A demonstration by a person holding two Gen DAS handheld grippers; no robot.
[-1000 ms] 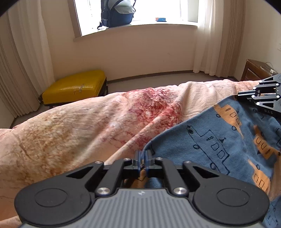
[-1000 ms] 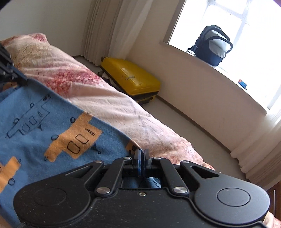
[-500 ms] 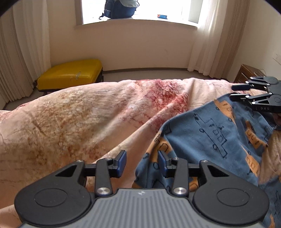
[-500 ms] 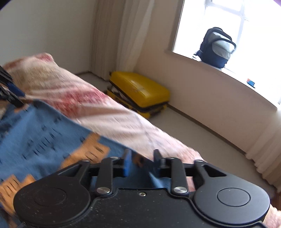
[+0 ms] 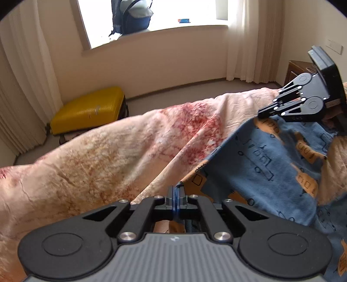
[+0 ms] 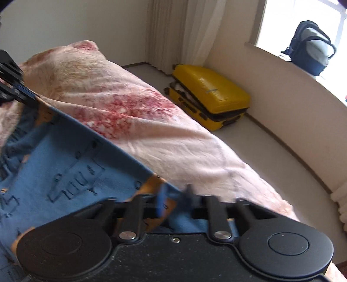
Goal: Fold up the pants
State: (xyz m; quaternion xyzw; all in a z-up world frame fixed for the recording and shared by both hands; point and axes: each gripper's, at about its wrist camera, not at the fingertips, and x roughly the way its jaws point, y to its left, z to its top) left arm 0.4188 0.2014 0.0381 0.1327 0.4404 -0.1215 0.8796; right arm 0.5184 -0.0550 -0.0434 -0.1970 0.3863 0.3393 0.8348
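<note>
1. At the far left, on the floor below the window, lies a yellow suitcase (image 5: 86, 112), well apart from the bed.
2. A dark backpack (image 5: 132, 15) stands on the window sill above it.
3. The bed is covered with a pink and red blanket (image 5: 97, 156), which has many wrinkles.
4. The left tongs (image 5: 175, 195) are pressed together on one corner of the pants (image 5: 271, 164); a small piece of the cloth edge shows between the blue pads.
5. The pants are blue with orange patches and drawn outlines. They are spread on the right part of the blanket, and their upper edge runs between the two tongs.
6. The right tongs (image 6: 174, 200) are blurred in their own camera. The two fingers seem a little apart, with cloth of the pants between them, but I cannot tell whether they clamp it.
7. In the left camera the right tongs touch the far corner of the pants.
</note>
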